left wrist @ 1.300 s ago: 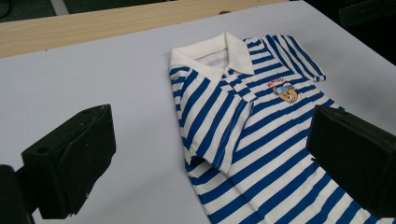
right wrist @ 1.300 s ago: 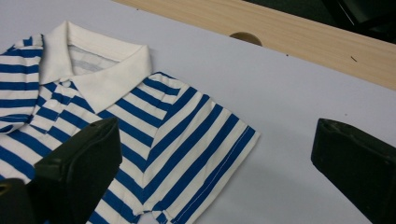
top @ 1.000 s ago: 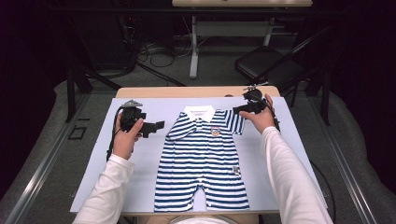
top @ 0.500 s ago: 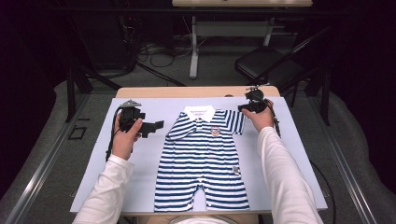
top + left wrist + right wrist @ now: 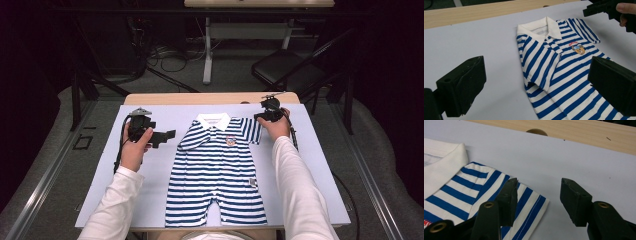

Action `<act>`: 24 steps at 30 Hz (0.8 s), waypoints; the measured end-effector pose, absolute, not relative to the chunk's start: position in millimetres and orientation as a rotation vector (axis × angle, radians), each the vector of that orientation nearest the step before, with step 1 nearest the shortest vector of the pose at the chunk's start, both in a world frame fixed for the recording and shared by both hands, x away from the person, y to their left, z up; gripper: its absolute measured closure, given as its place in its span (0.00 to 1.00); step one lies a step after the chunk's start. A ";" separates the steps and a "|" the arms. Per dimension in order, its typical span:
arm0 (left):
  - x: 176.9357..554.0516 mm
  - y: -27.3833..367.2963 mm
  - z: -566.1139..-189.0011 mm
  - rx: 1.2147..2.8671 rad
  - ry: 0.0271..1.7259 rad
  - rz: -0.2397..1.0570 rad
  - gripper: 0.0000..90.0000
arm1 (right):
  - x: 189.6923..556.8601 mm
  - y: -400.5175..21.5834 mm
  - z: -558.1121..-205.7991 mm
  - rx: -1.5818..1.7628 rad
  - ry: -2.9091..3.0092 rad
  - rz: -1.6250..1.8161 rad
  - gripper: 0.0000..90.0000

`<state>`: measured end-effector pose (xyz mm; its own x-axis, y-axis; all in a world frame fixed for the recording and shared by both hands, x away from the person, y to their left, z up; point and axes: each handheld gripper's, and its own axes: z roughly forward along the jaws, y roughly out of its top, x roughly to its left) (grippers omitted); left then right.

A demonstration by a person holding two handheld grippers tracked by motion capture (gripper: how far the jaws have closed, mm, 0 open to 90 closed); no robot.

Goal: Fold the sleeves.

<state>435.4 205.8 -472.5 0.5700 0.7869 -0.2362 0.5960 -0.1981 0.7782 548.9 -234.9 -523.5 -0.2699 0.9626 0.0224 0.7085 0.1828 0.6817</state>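
Table evenly bright, surroundings dark; soft shadows, no glare, close views slightly soft.

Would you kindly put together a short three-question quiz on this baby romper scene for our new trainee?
1. True or false: the left gripper is clamped on the striped romper.
2. Which part of the romper lies at the right gripper? A) collar B) sleeve hem C) leg cuff
3. Fill in: the romper lies flat on a pale ___ covering the wooden table.

Key:
1. False; its jaws stand wide open beside the romper.
2. B; one jaw is over the sleeve, the other over bare sheet, and the pads do not yet press.
3. sheet
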 end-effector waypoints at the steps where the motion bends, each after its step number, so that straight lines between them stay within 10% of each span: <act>1: 435.7 205.8 -472.8 1.899 1.116 0.265 0.02 | 549.5 -235.0 -524.5 1.575 2.056 0.830 0.55; 24: 437.0 207.4 -475.7 1.895 1.127 0.259 0.02 | 558.4 -237.8 -543.2 1.714 2.028 0.851 0.65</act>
